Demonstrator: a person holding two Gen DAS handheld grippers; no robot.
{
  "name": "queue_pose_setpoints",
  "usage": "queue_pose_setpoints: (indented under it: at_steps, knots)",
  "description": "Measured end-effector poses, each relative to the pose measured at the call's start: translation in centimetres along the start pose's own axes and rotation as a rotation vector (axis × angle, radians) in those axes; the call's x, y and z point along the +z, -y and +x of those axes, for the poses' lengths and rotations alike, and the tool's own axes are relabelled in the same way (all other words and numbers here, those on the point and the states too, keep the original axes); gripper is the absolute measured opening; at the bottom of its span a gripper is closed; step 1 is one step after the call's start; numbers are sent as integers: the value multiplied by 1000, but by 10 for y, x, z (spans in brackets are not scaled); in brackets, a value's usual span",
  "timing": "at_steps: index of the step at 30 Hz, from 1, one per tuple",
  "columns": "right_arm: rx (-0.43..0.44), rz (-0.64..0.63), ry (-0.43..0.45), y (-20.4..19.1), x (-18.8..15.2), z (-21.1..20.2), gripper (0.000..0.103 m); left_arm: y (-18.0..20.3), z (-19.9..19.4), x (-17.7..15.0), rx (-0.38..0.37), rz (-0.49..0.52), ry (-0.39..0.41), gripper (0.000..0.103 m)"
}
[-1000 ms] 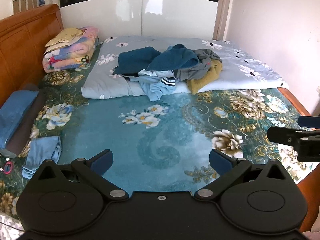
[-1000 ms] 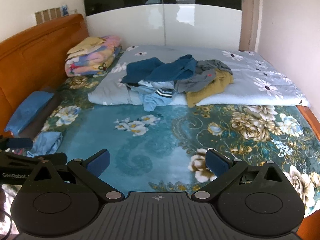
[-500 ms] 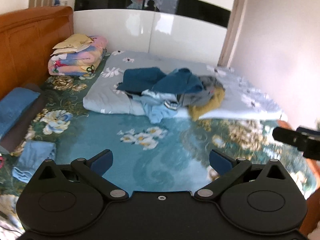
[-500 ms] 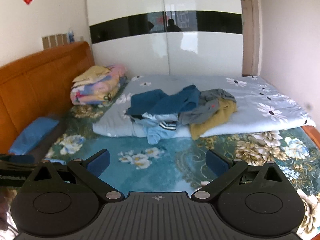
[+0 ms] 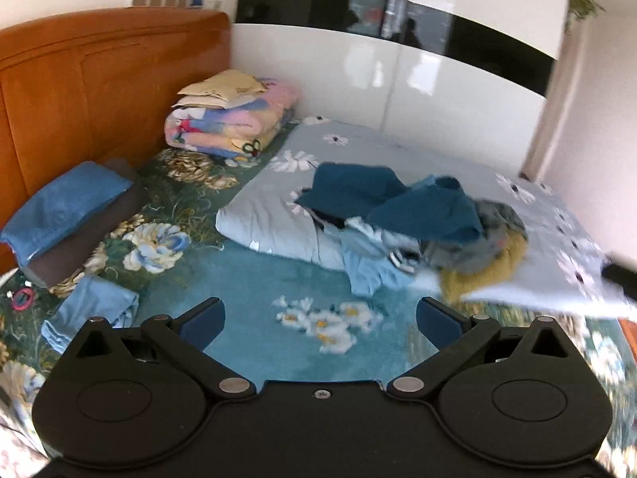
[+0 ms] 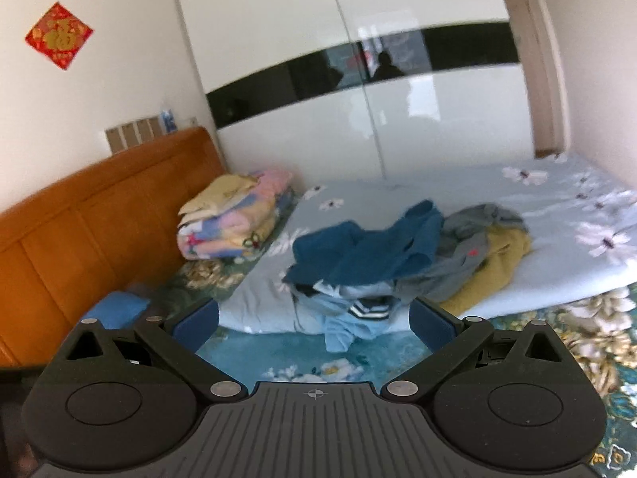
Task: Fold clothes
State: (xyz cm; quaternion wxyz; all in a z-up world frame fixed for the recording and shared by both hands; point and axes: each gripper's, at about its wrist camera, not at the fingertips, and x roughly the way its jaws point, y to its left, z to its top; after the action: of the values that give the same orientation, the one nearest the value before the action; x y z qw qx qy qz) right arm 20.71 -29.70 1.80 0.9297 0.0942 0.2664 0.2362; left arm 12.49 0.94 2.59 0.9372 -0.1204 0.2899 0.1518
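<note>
A heap of unfolded clothes [image 5: 414,219] lies on a pale flowered quilt [image 5: 270,219] in the middle of the bed: dark teal garments [image 6: 358,247], a grey one [image 6: 458,259], a mustard one [image 6: 497,263] and a light blue shirt [image 6: 338,326] hanging off the quilt's front edge. My left gripper [image 5: 320,320] is open and empty over the teal flowered bedspread, short of the heap. My right gripper [image 6: 314,322] is open and empty, close in front of the light blue shirt.
A folded light blue garment [image 5: 95,310] lies at the bed's left side. A blue pillow [image 5: 59,207] and a stack of folded blankets [image 5: 231,123] sit against the orange wooden headboard [image 5: 79,91]. A white wardrobe [image 6: 358,99] stands behind the bed.
Both grippers have risen and moved forward toward the heap, tilting up so more wall and wardrobe show. Both have stayed open. The clothes have not moved.
</note>
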Motion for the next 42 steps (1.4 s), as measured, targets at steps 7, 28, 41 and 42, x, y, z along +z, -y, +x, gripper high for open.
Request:
queue_pose_setpoints:
  at_steps: [7, 28, 41, 42]
  knots:
    - [26, 56, -125, 75, 11, 56, 103, 36, 55, 24, 60, -85, -12, 101]
    - [-137, 42, -203, 110, 46, 250, 103, 19, 311, 83, -34, -282, -190, 101]
    - [-398, -62, -298, 146, 36, 375, 91, -9, 474, 106, -101, -472, -288, 98]
    - [-408, -76, -298, 147, 35, 381, 89, -13, 481, 106, -116, -501, -292, 98]
